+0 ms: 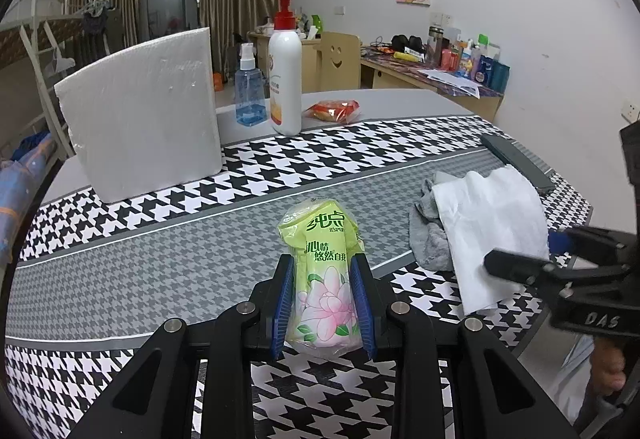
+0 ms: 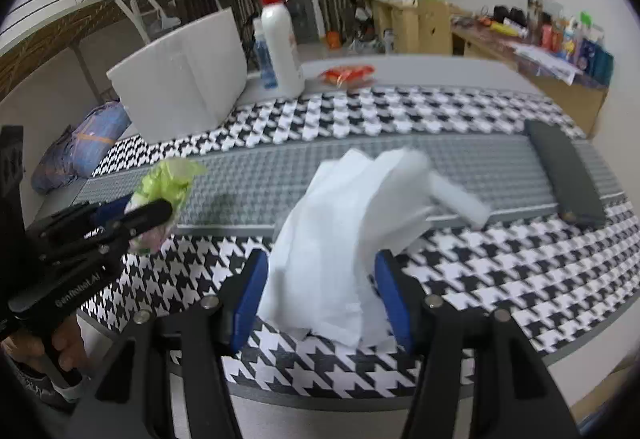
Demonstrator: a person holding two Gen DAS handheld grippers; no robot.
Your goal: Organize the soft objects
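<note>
Green tissue pack [image 1: 323, 275], soft plastic wrap crinkled at the top, pink flower print low on the front, green characters above; clamped upright between the blue pads of the left hand-held gripper [image 1: 323, 303], narrow jaws pressing both sides, base near the houndstooth cloth at the bench's near edge. Seen again from the right wrist as a green crumple [image 2: 168, 183] behind the left hand-held gripper [image 2: 136, 223], lower half hidden by the black fingers.

White tissue sheet [image 2: 344, 239], thin and rumpled, blurred by motion, standing loosely between the blue pads of the right hand-held gripper [image 2: 320, 291]; jaws wide, pads apart from the paper on both sides as far as the blur allows. From the left wrist, the same white sheet [image 1: 492, 231] draped over a grey cloth [image 1: 428, 235], only the cloth's left part showing; right hand-held gripper [image 1: 532, 255] at the sheet's right edge, cut off by the frame.

Dark flat case [image 1: 516, 163] lying beyond the sheet on the bench [image 1: 160, 279], far end hard to make out. White foam box [image 1: 144, 115] at the back left, with blue spray bottle [image 1: 250, 87], white pump bottle [image 1: 285, 71] and red snack packet [image 1: 332, 111] behind; packet print unreadable. Fingers of a hand [image 2: 60, 351] under the left handle, mostly hidden.
</note>
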